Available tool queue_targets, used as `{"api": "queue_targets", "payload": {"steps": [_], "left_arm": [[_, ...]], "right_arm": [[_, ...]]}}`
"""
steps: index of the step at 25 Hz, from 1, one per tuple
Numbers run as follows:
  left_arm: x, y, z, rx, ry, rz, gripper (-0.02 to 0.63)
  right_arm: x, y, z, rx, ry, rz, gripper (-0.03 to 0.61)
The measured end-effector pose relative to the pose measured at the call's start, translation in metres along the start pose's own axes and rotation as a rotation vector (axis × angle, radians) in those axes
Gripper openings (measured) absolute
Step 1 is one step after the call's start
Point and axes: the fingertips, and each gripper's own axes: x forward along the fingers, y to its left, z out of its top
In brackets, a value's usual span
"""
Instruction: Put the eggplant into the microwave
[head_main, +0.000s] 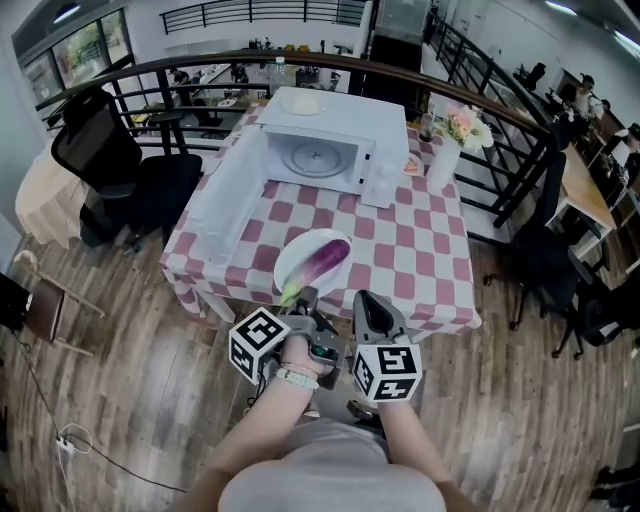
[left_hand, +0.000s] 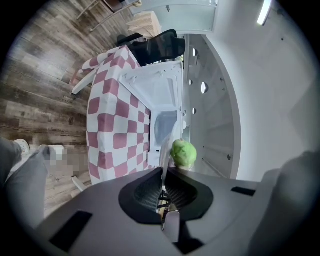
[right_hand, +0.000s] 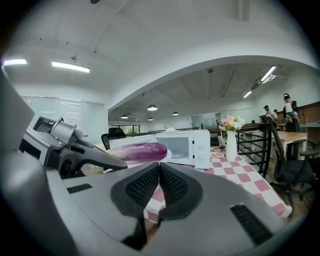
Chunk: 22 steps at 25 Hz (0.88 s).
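Note:
A purple eggplant with a green stem lies on a white plate, held in the air just before the table's near edge. My left gripper is shut on the plate's near rim. In the left gripper view the rim runs edge-on between the pads, with the green stem end beside it. My right gripper hangs just right of it, shut with nothing between the jaws. In the right gripper view its jaws meet below the eggplant. The white microwave stands at the table's far side, its door swung open.
The table has a red-and-white checked cloth. A white vase with flowers stands right of the microwave, with a small dish beside it. A black office chair is at the left, a railing at the right.

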Motion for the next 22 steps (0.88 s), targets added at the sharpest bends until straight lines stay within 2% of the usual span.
{"api": "queue_targets", "payload": {"steps": [10, 22], "left_arm": [[0.059, -0.004, 0.034, -0.006, -0.021, 0.003, 0.018], [0.14, -0.022, 0.082, -0.008, -0.039, 0.001, 0.018]], "right_arm": [[0.058, -0.019, -0.002, 0.0, 0.014, 0.015, 0.026], [0.149, -0.043, 0.019, -0.009, 0.003, 0.026, 0.026]]}}
